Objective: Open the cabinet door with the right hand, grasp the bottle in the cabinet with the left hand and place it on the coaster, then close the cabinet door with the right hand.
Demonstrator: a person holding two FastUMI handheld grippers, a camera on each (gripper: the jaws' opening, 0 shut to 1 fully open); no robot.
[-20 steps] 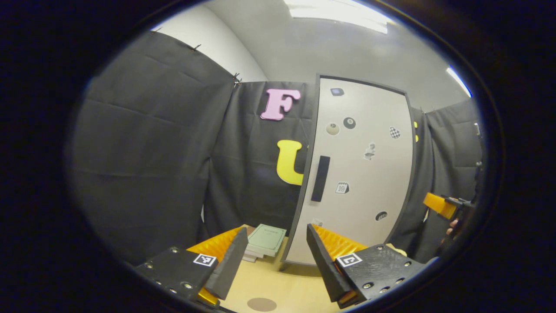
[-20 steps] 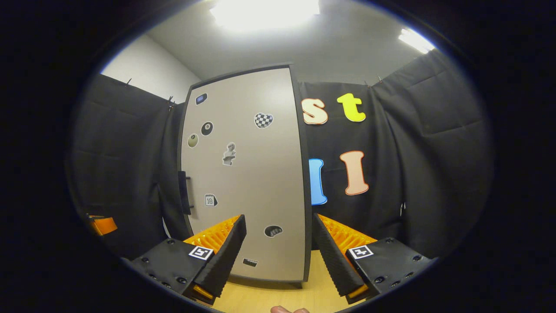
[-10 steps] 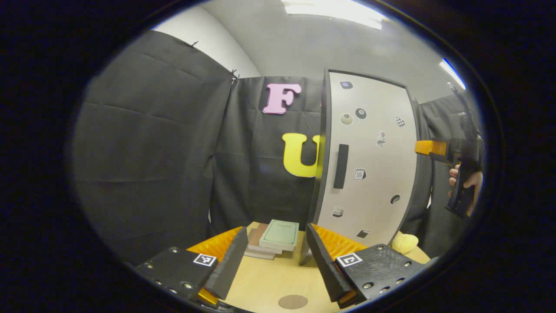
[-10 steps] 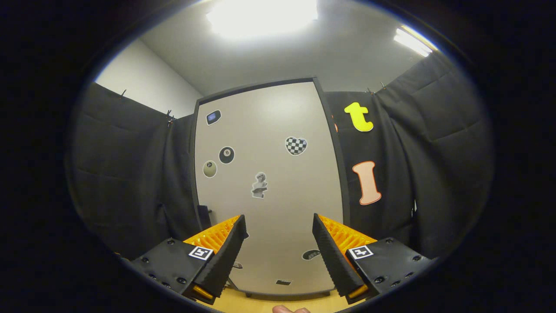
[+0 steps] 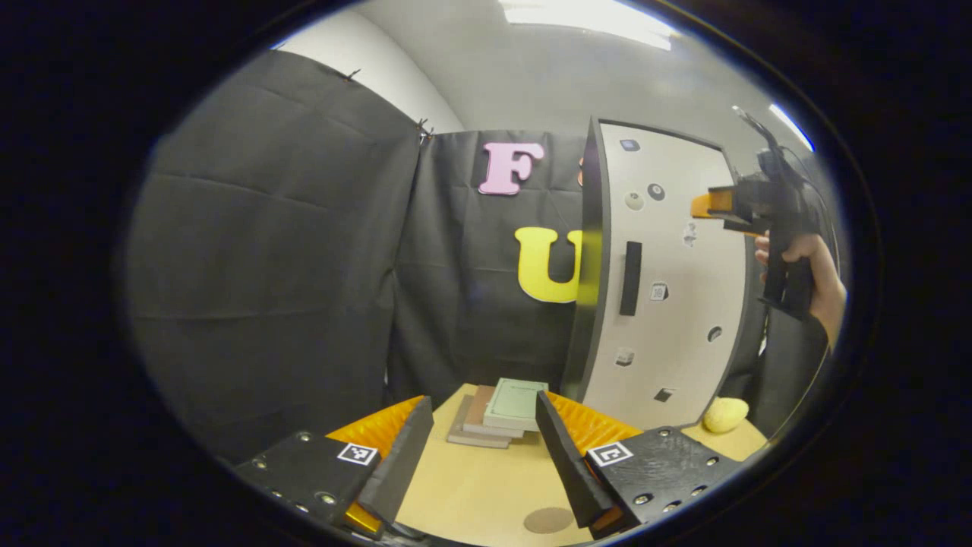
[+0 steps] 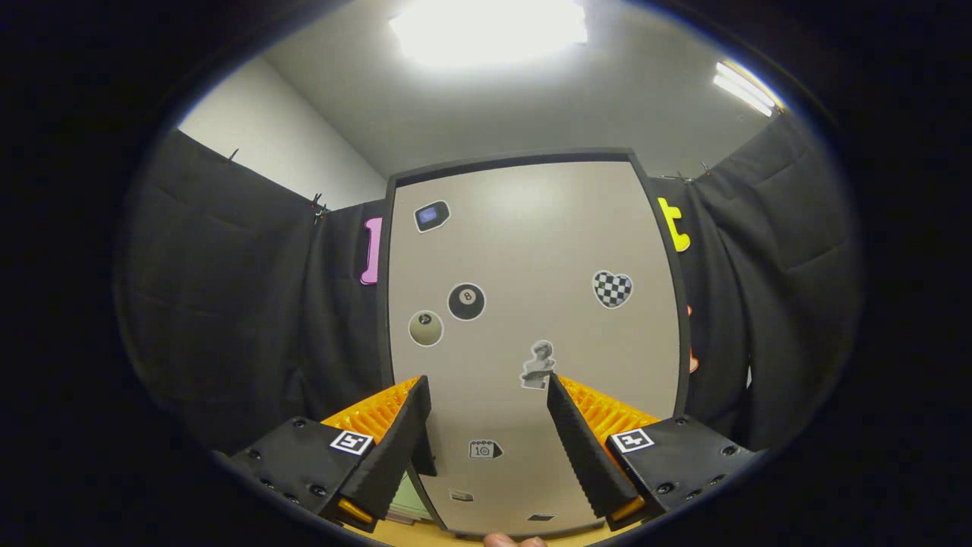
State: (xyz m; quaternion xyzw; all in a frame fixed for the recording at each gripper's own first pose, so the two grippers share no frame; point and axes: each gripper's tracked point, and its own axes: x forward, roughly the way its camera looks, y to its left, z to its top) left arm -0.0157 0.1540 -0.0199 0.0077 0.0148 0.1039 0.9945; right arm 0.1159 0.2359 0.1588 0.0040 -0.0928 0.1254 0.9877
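- Standing upright at the far edge of the table (image 5: 486, 486), the cabinet (image 5: 668, 281) has its pale door shut; a dark vertical handle (image 5: 630, 279) sits near the door's left edge, and small stickers are scattered over the door face.
- In the right gripper view the cabinet door (image 6: 531, 327) faces the camera squarely, with the right tongs (image 6: 486, 441) spread wide apart in front of its lower half and nothing held between the fingers.
- The same right tongs (image 5: 710, 205) appear in the left gripper view, held in a person's hand (image 5: 805, 266) high up near the door's upper right part; whether the fingers touch the door cannot be told from there.
- The left tongs (image 5: 482, 448) hang above the near part of the table, fingers wide apart and empty, pointing toward the left side of the cabinet.
- A round brown coaster (image 5: 548, 520) lies on the table near its front edge, just beside the right finger of the left tongs.
- A stack of books (image 5: 497, 414), the top one pale green, lies toward the table's far edge, just left of the cabinet's base.
- A small yellow rounded object (image 5: 725, 415) rests on the table near its right edge, close to the cabinet's lower right corner.
- With the door closed, the cabinet's inside is hidden.
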